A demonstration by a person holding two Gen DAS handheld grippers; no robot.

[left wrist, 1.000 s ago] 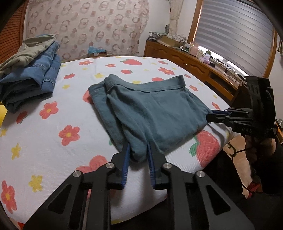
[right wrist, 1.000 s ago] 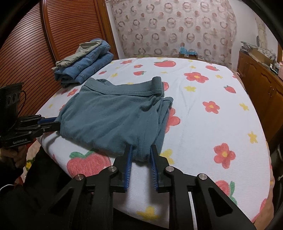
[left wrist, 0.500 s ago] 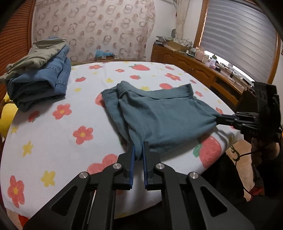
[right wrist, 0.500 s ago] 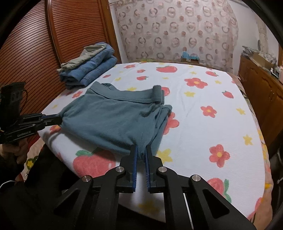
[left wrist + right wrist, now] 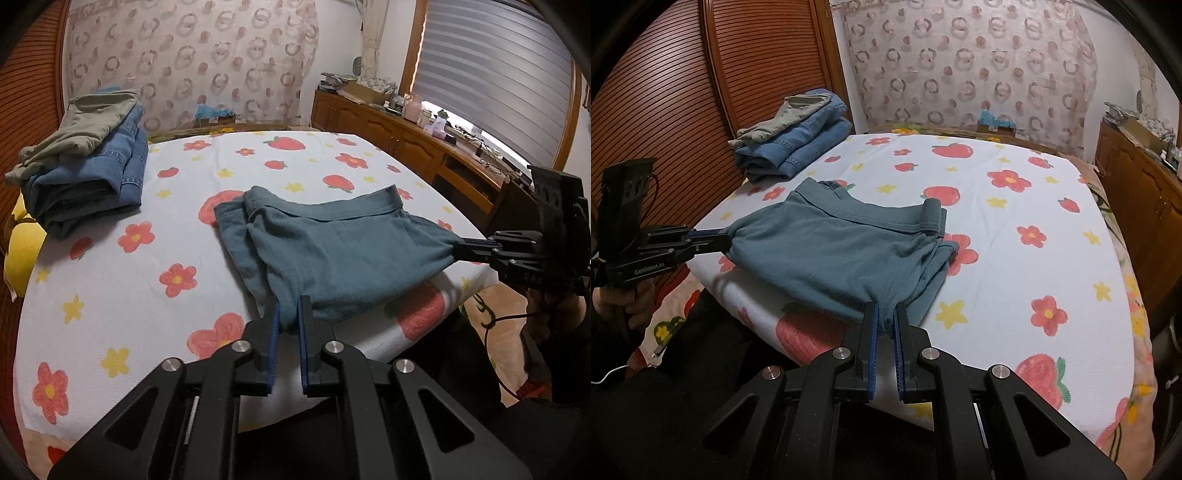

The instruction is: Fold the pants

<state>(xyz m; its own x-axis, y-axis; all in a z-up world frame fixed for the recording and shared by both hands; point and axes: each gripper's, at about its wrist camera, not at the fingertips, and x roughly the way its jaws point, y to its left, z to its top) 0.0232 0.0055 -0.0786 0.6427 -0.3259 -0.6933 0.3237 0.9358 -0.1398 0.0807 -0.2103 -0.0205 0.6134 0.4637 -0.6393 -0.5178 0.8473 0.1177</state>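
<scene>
The teal pants lie folded on the flowered bed sheet, near the front edge. My left gripper is shut on their near left corner. My right gripper is shut on the other near corner. The pants also show in the right wrist view, stretched taut between the two grippers. The right gripper shows in the left wrist view and the left gripper in the right wrist view, each pinching cloth. The waistband lies at the far side.
A stack of folded jeans with an olive garment on top sits at the bed's far left, also seen in the right wrist view. A wooden sideboard runs along the right. A slatted wooden door stands at left.
Both grippers closed on the pants' near corners and pulled them back toward the bed's front edge, lifting the corners slightly and stretching the cloth.
</scene>
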